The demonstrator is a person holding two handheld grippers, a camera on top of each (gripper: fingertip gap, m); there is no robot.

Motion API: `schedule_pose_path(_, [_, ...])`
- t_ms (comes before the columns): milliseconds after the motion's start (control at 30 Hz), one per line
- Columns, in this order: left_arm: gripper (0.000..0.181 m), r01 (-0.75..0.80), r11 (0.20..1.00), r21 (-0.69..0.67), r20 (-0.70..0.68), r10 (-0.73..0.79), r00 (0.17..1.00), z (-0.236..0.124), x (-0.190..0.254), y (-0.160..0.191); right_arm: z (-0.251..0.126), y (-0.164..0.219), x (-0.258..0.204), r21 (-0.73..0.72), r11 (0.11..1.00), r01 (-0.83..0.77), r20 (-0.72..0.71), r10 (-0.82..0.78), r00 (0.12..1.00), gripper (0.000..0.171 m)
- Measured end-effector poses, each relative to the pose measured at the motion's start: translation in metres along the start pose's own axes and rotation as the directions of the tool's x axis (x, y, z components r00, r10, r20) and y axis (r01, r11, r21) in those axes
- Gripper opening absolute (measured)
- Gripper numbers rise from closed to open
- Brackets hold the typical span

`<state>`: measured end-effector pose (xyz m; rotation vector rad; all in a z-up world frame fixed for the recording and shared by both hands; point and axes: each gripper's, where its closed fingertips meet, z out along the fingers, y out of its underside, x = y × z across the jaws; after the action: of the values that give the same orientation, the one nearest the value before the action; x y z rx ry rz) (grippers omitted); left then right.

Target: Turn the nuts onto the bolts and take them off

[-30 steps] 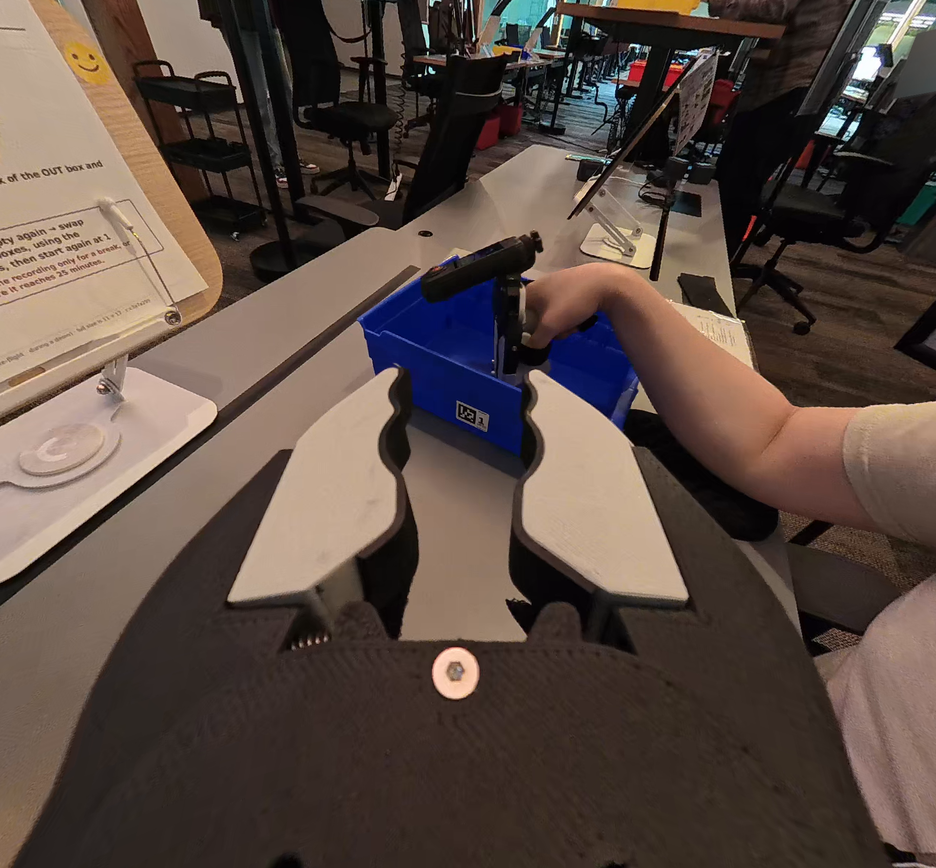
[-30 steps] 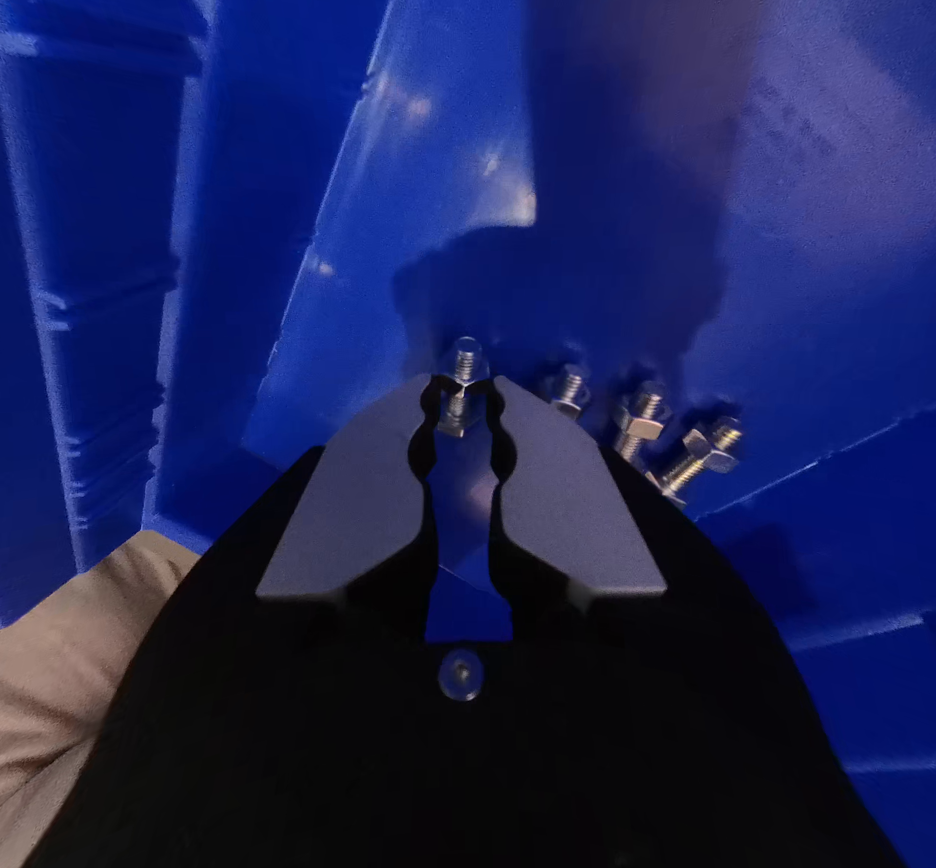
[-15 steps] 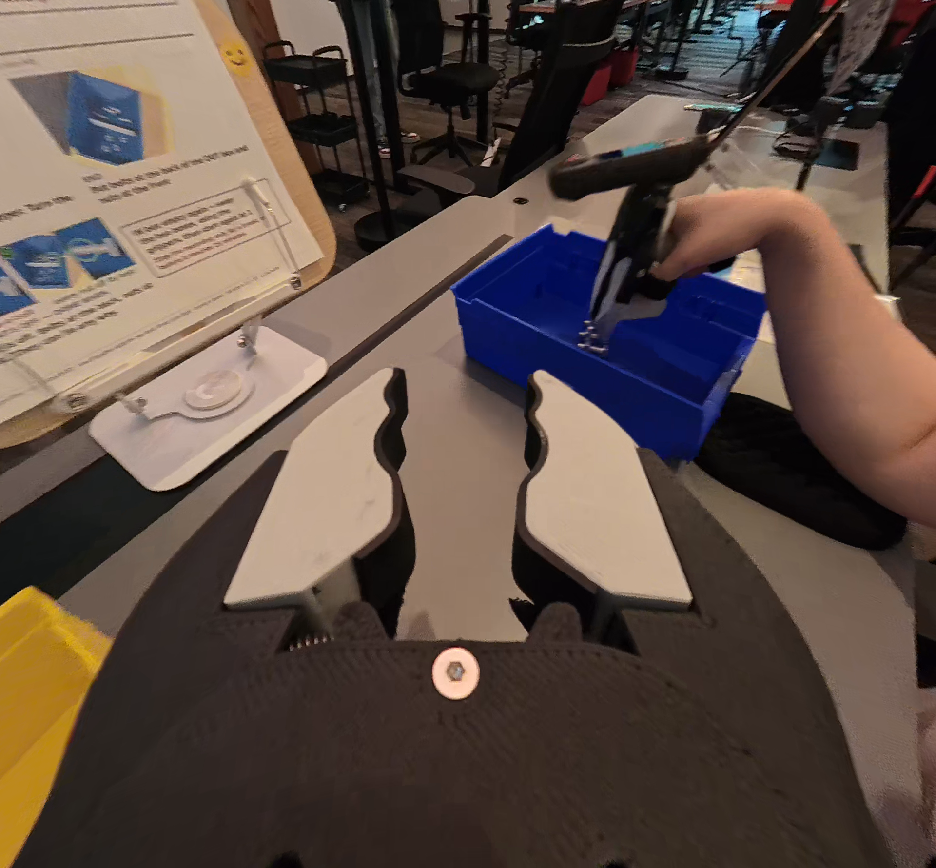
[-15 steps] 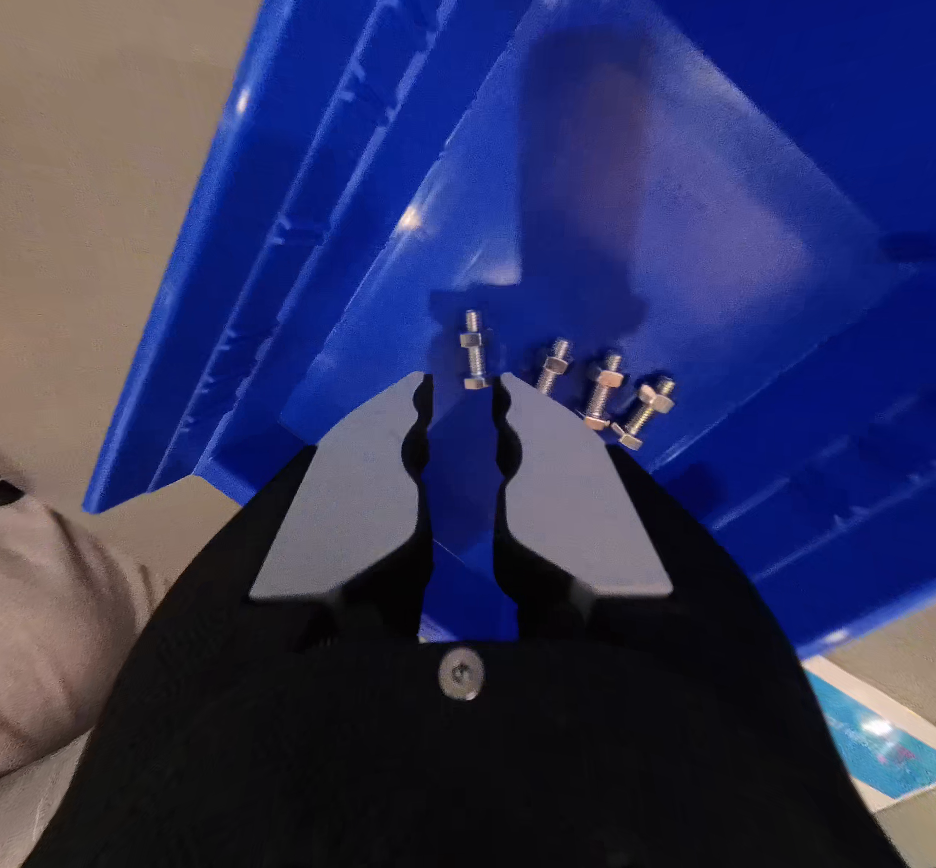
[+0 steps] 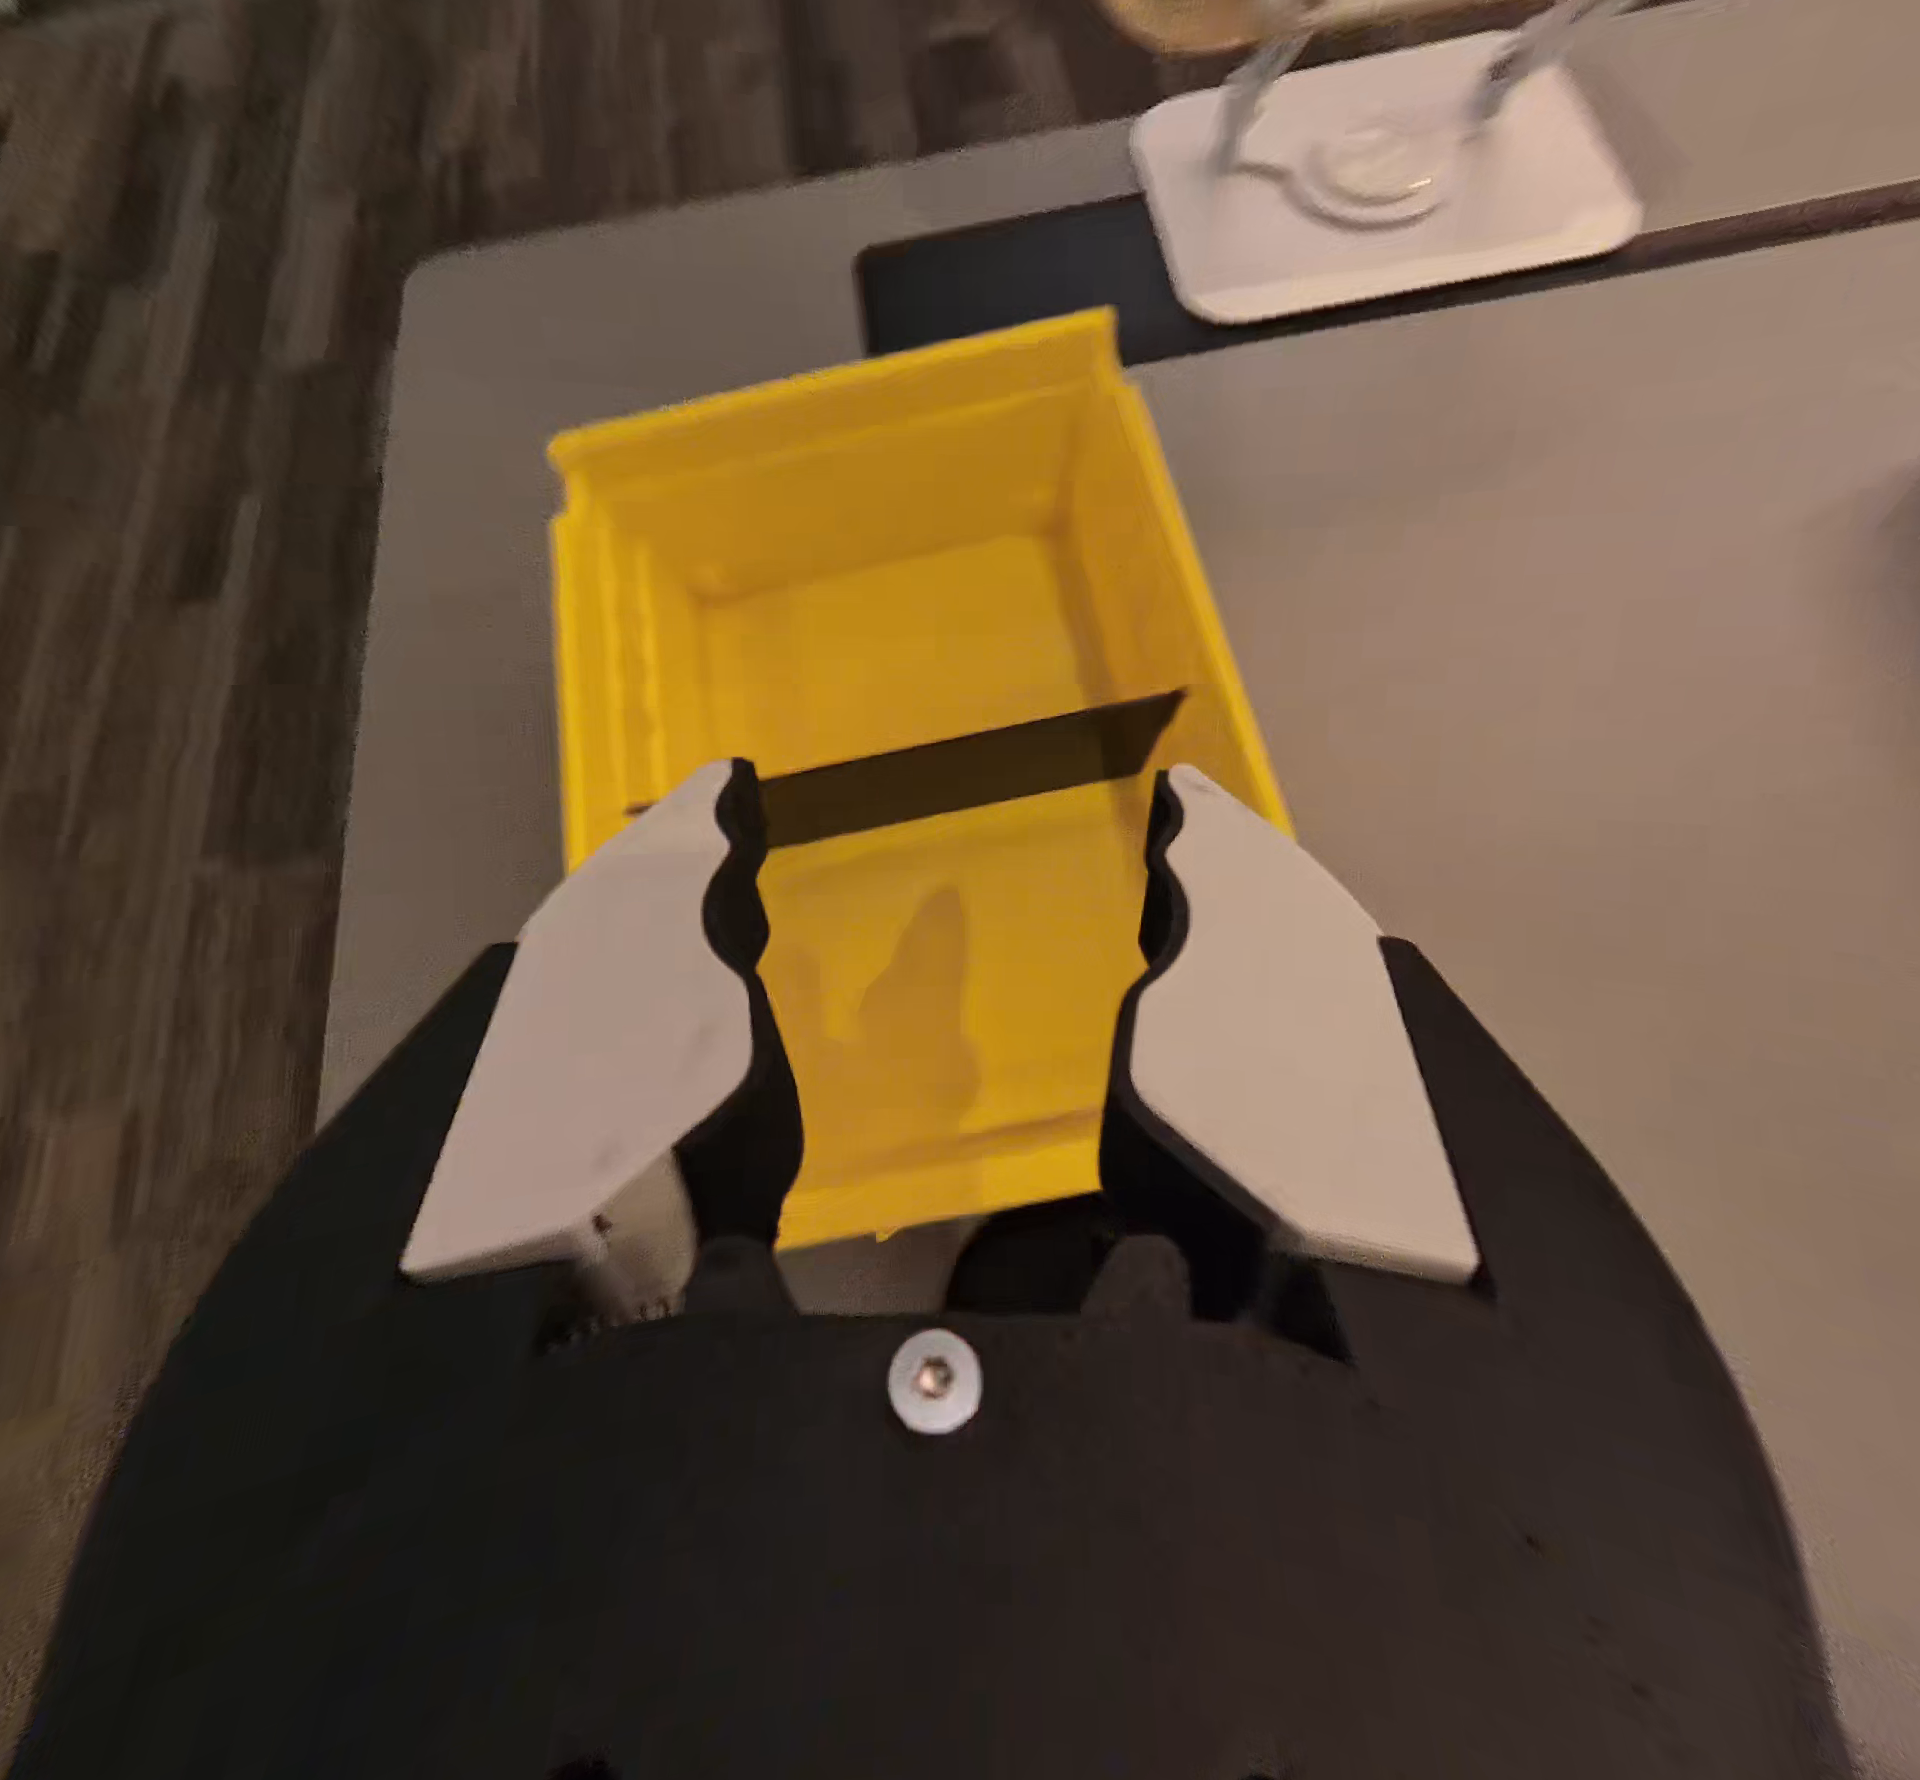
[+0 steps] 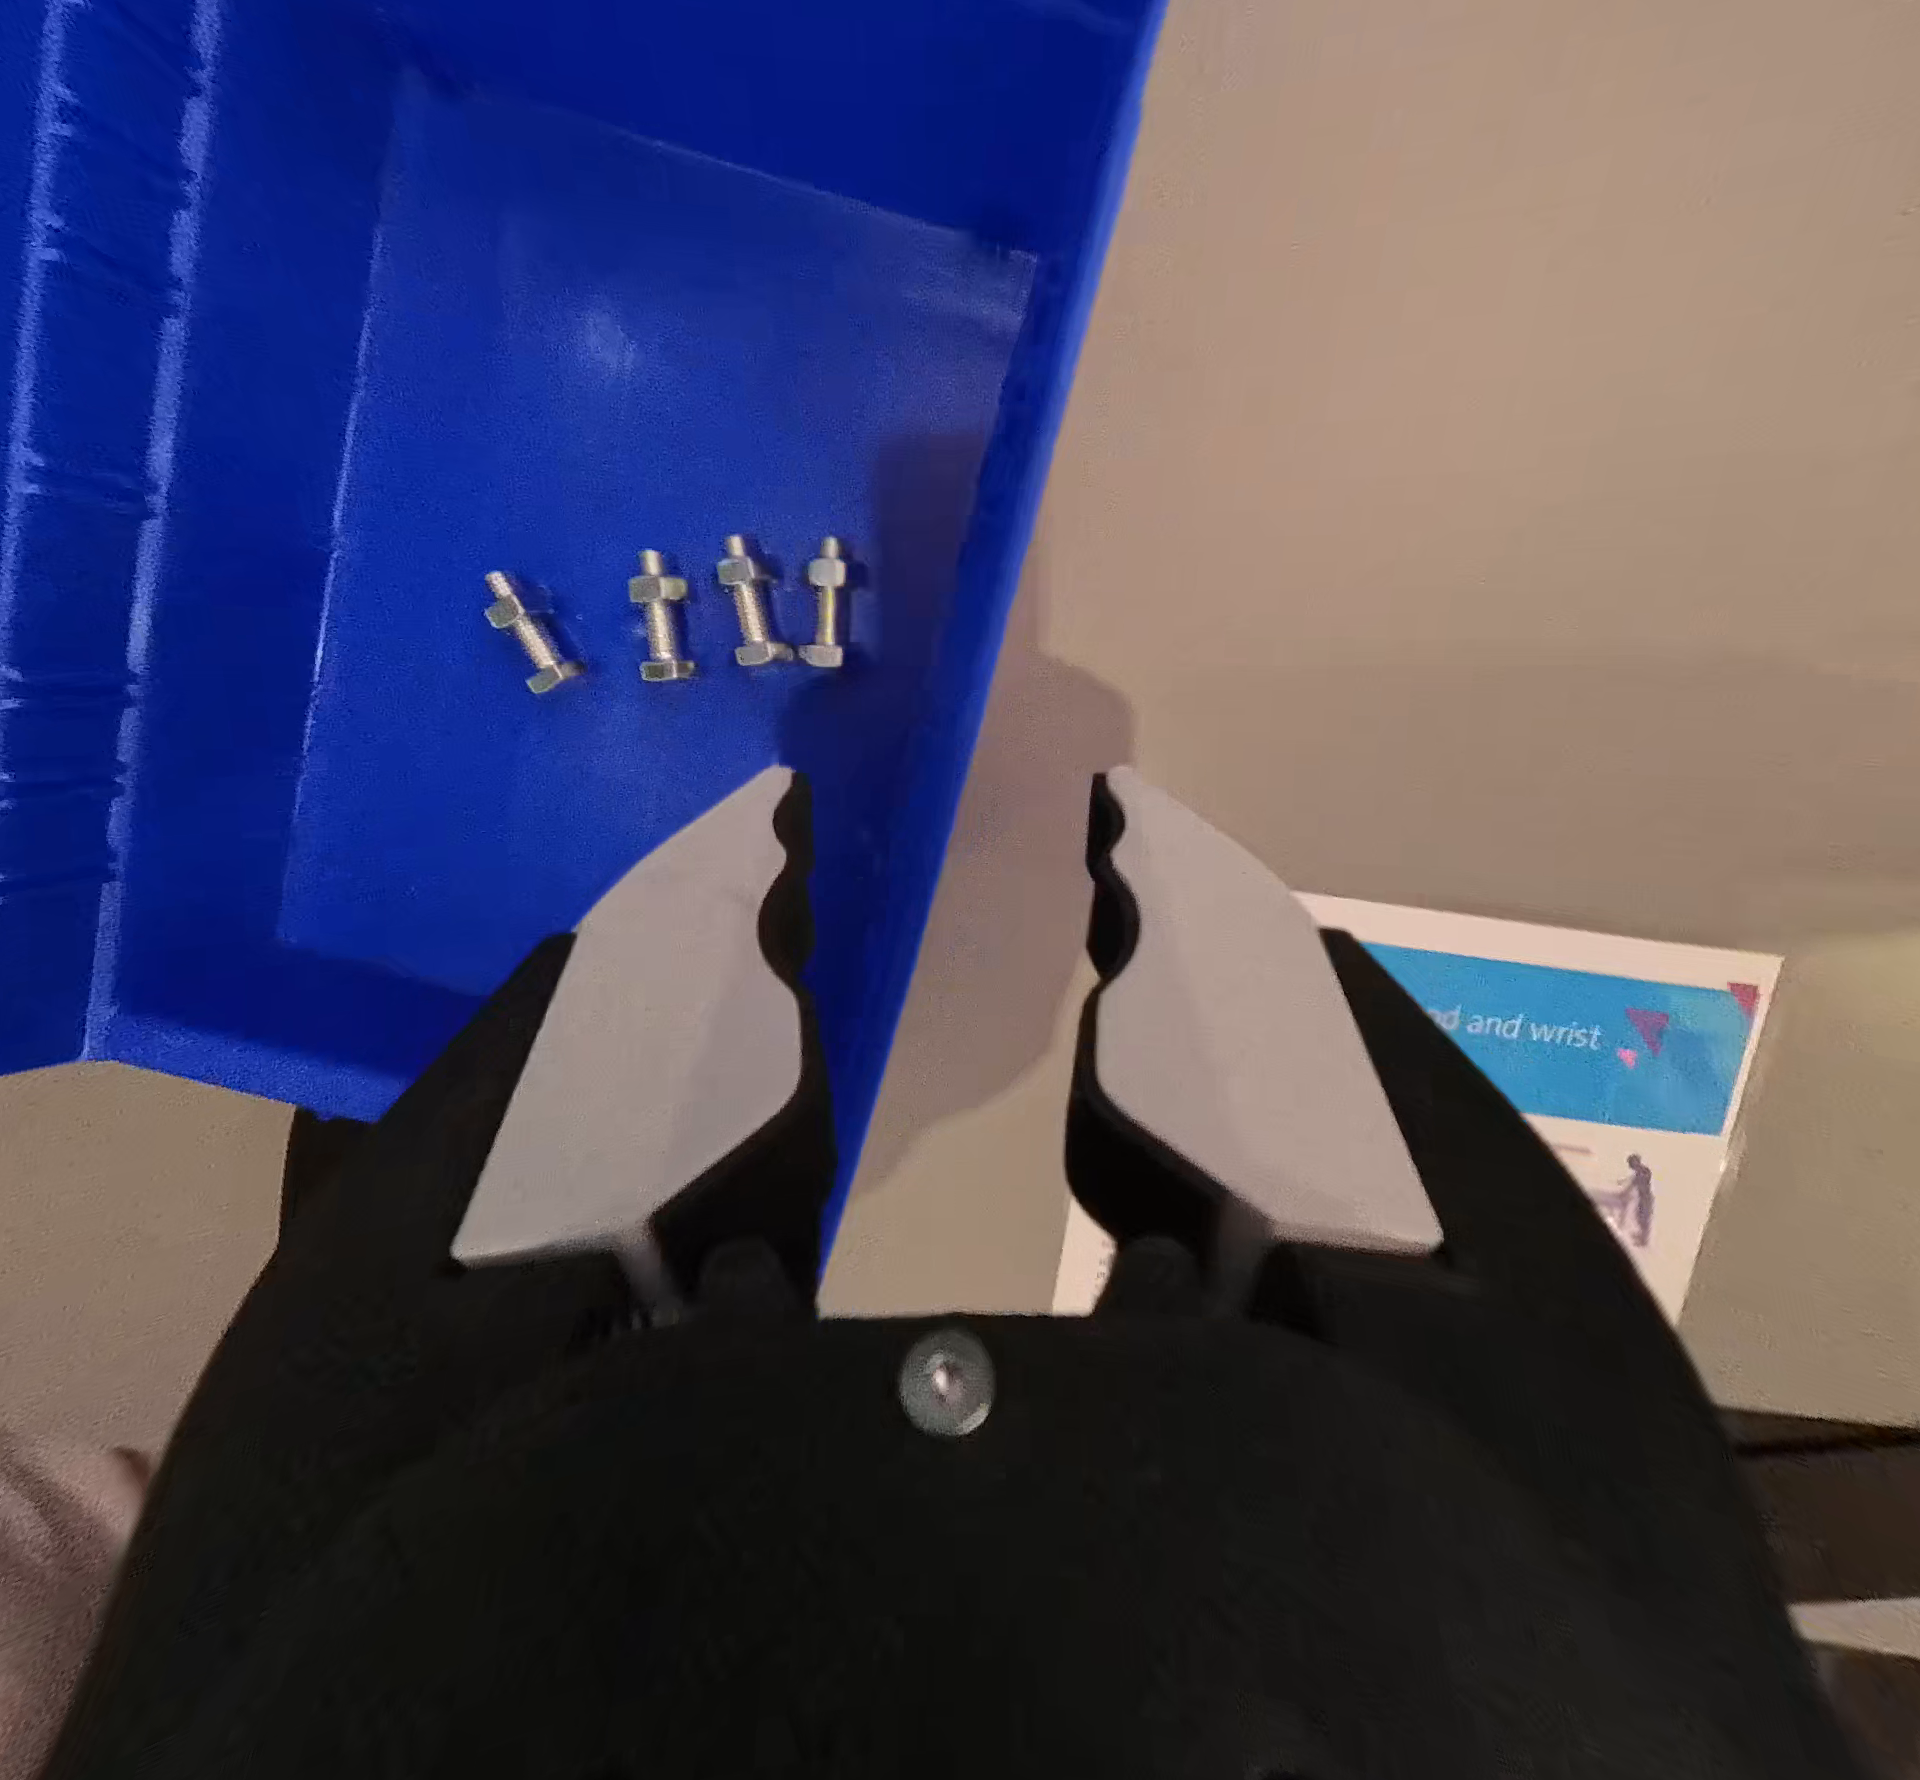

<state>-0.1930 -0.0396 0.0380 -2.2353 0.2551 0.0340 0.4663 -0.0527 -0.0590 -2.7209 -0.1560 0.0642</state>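
Observation:
Several silver bolts with nuts on them (image 6: 665, 616) lie in a row on the floor of a blue bin (image 6: 623, 16). My right gripper (image 6: 940, 780) is open and empty, raised above the bin's right wall, apart from the bolts. My left gripper (image 5: 951, 774) is open wide and empty, hanging over an empty yellow bin (image 5: 894, 525) with a dark slot across its floor. No bolts show in the yellow bin.
The grey table (image 5: 1558, 587) ends just left of the yellow bin, with dark floor (image 5: 156, 483) beyond. A white stand base (image 5: 1382, 182) with a board is behind the bin. A printed sheet (image 6: 1538, 1096) lies right of the blue bin. About 65 centimetres separates my left fingertips from my right.
My left gripper swung left from the blue bin to over the yellow bin and opened wider. My right gripper let go of a bolt, rose out of the blue bin and opened wider.

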Motion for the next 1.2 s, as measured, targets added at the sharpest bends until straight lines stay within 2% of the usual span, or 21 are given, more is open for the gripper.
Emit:
schedule_pose_path(133, [0.072,0.183,0.976,-0.115,0.081,-0.174,0.981,0.01,-0.055,0.045,0.02,0.016,0.002,-0.097,0.994,-0.057,0.059,0.063,0.996,0.053])
schedule_pose_path(267, [0.07,0.285,0.95,-0.129,0.107,-0.273,0.956,0.017,-0.084,0.067,0.031,0.018,0.002,-0.132,0.989,-0.062,0.073,0.072,0.995,0.052])
schedule_pose_path(567, [0.068,0.269,0.95,-0.161,0.118,-0.252,0.961,0.034,-0.089,0.074,0.038,0.023,0.003,-0.165,0.985,-0.058,0.062,0.069,0.996,0.052])
schedule_pose_path(700, [0.065,0.228,0.971,-0.079,0.147,-0.214,0.966,0.033,-0.09,0.053,0.033,0.013,0.013,-0.107,0.991,-0.086,0.001,0.086,0.996,0.052])
schedule_pose_path(867, [0.068,0.063,0.996,0.058,0.263,-0.076,0.962,0.023,-0.08,0.007,0.016,-0.017,0.029,0.057,0.994,-0.089,-0.143,0.096,0.985,0.054])
schedule_pose_path(1000, [0.068,-0.168,0.972,0.162,0.318,0.109,0.942,0.018,-0.031,-0.043,-0.004,-0.048,0.036,0.195,0.981,-0.004,-0.305,0.065,0.95,0.056])
schedule_pose_path(1100, [0.073,-0.342,0.93,0.13,0.344,0.281,0.896,0.028,0.02,-0.062,-0.019,-0.071,0.033,0.28,0.956,0.09,-0.408,0.034,0.912,0.059])
schedule_pose_path(1200, [0.074,-0.511,0.857,0.061,0.375,0.454,0.808,0.043,0.068,-0.069,-0.033,-0.095,0.02,0.375,0.91,0.175,-0.456,0.017,0.89,0.06])
